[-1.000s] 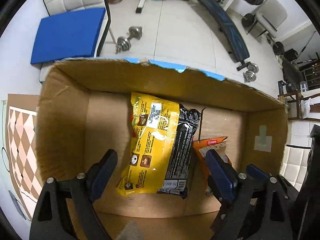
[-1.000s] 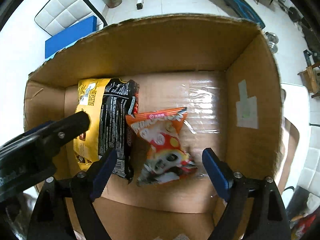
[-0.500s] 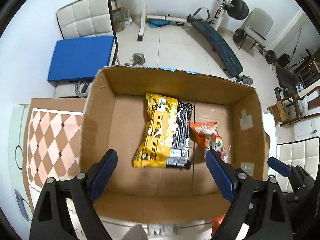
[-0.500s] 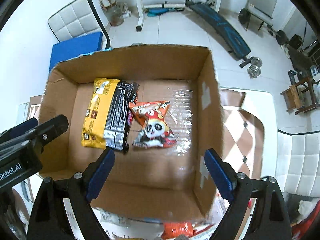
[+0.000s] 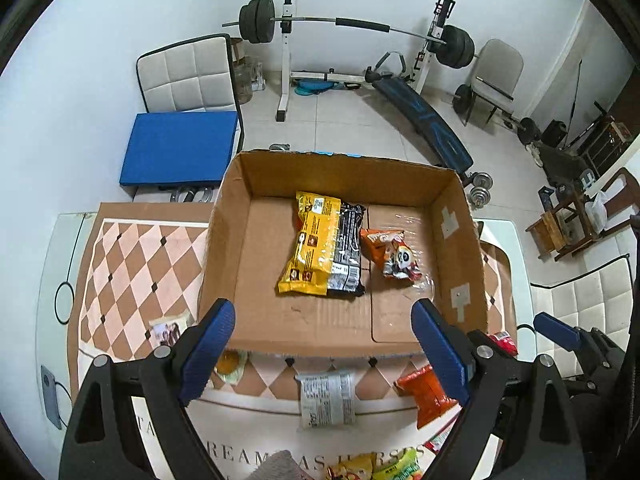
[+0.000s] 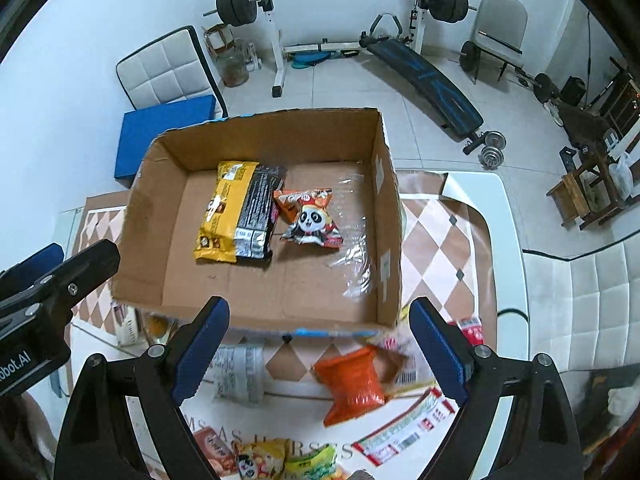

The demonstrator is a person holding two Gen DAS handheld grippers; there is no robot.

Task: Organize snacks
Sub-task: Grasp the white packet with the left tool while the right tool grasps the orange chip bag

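An open cardboard box (image 5: 224, 240) (image 6: 140, 240) stands on the table. Inside lie a yellow-and-black snack bag (image 5: 320, 254) (image 6: 236, 216) and an orange panda snack bag (image 5: 394, 254) (image 6: 310, 220). My left gripper (image 5: 324, 360) is open and empty, held above the box's near wall. My right gripper (image 6: 320, 356) is open and empty, also above the near wall. Loose snacks lie in front of the box: an orange packet (image 5: 424, 394) (image 6: 354, 382), a silver packet (image 5: 326, 398) (image 6: 238, 376), and colourful packets at the bottom edge (image 6: 280, 458).
The table has a checked brown cloth (image 5: 132, 264) and a white front edge. A white chair with a blue cushion (image 5: 180, 146) stands behind the box. Gym gear, a barbell rack (image 5: 340, 24) and a bench, fill the floor beyond. A white padded seat (image 6: 592, 320) is at right.
Both grippers have pulled up and back out of the box, open and empty. The two bags stay on the box floor. The loose snacks in front of the box came into view.
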